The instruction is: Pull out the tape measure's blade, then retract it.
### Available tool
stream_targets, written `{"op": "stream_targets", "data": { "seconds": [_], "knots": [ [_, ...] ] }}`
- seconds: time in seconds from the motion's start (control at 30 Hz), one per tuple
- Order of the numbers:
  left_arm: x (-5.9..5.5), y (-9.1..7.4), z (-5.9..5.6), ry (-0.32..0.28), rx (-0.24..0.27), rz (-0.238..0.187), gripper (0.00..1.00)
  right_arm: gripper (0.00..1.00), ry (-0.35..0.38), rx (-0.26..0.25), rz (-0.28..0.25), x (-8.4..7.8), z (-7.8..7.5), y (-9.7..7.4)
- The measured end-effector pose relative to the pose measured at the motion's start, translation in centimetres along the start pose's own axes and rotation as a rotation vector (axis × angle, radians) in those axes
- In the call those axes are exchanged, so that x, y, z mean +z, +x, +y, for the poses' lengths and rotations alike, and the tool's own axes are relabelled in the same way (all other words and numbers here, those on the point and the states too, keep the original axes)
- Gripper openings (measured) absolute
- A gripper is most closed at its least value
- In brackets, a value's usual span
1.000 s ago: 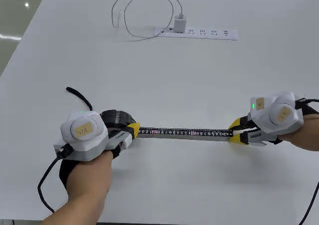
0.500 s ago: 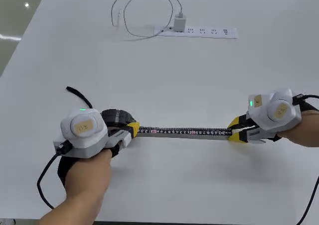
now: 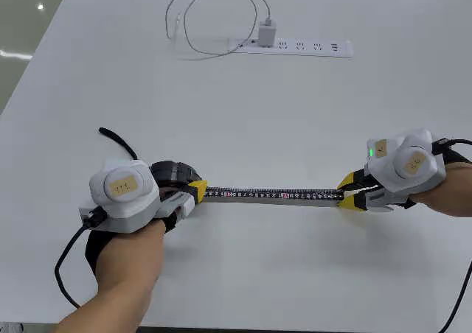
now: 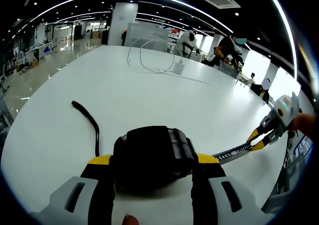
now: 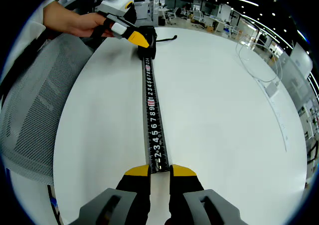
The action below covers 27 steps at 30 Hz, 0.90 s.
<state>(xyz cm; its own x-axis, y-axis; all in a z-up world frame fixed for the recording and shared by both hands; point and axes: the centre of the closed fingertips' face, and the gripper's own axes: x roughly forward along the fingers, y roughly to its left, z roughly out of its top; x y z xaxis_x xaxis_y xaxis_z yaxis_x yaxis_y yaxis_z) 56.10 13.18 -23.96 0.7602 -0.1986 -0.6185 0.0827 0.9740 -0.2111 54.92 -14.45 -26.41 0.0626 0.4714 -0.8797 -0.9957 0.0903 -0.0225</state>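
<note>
While the blade (image 3: 273, 195) lies drawn out flat along the table (image 3: 258, 112), the step in hand looks like the turn from pulling to retracting, and it is best done slowly. The left gripper (image 4: 154, 161) is closed around the tape measure (image 4: 152, 153), one yellow-tipped jaw on either side of its body. It should hold the body firm and level on the table so the blade feeds in without twisting. The right gripper (image 5: 159, 171) is clamped on the blade's tip, pinching the end just below the lowest numbers. It should guide the tip back in a straight line rather than let go, since a freed blade may whip home.

The tape measure is black, rounded and ribbed on top, with a black wrist strap (image 4: 87, 118) trailing on the table beyond it. Its blade is dark with pale numerals and a few red marks, and runs straight and unkinked between the two grippers. Farther off lie a white power strip (image 3: 302, 48) and a looped white cable (image 3: 214, 16).
</note>
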Motion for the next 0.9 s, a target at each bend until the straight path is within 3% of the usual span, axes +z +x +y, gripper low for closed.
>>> {"op": "stream_targets", "data": {
  "seconds": [0.9],
  "knots": [
    [0.0,0.0,0.0,-0.013,-0.014,0.002,0.58,0.10,-0.015,0.010,-0.015,1.5,0.0,0.7]
  ]
}}
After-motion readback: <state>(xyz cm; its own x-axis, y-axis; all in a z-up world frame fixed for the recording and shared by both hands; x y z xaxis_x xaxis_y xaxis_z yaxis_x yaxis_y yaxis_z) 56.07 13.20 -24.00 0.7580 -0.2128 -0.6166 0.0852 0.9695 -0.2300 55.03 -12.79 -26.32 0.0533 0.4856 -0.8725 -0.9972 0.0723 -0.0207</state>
